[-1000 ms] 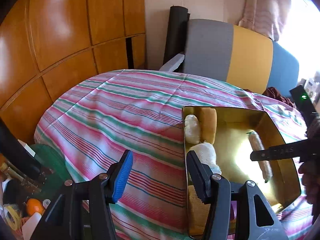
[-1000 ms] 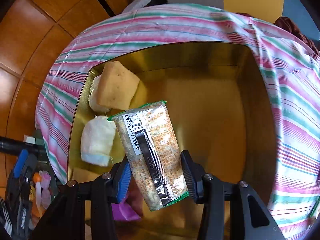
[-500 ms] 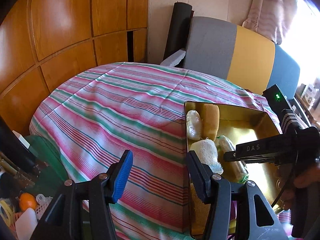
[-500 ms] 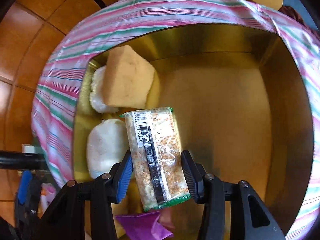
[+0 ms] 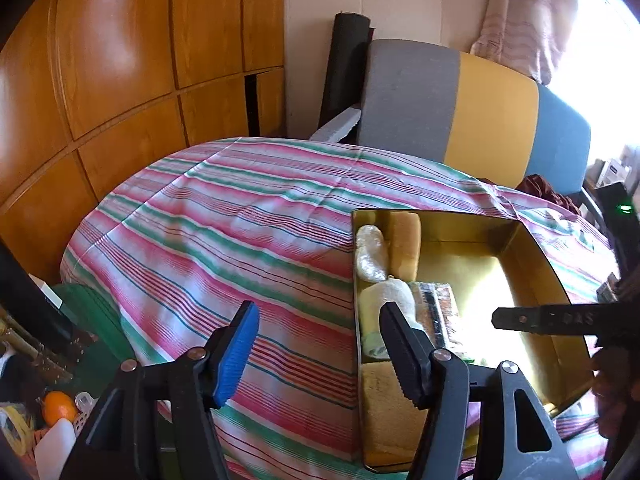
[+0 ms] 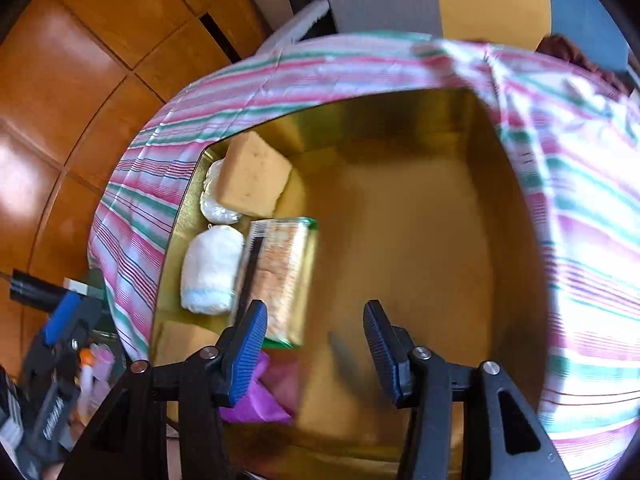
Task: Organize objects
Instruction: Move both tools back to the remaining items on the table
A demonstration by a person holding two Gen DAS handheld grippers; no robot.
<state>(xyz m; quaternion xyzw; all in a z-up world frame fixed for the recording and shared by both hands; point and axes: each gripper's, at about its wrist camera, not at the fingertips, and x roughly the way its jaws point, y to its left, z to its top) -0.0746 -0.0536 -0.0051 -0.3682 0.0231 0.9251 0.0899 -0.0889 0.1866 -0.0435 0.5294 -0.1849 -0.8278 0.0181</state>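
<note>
A gold metal box [image 6: 400,240] [image 5: 532,248] sits on the striped tablecloth [image 5: 240,232]. Along its left side lie a yellow sponge block [image 6: 254,176] [image 5: 405,245], a white wrapped bundle [image 6: 210,268] [image 5: 390,296], another white bag [image 6: 212,200] [image 5: 371,254] and a clear-wrapped cracker packet [image 6: 280,280] [image 5: 436,312]. A purple wrapper [image 6: 260,396] lies at the near end. My right gripper [image 6: 316,348] is open and empty above the box, just right of the packet. My left gripper [image 5: 320,348] is open and empty at the box's left wall.
Wooden panelled cupboards [image 5: 120,80] stand at the left. A grey, yellow and blue sofa [image 5: 460,112] is behind the table. Clutter with an orange [image 5: 58,406] lies on the floor at lower left. The right gripper's finger [image 5: 552,320] reaches over the box.
My right gripper has opened and let go of the cracker packet, which now lies in the box beside the white bundle. The gripper has pulled up and back. The left gripper stays open.
</note>
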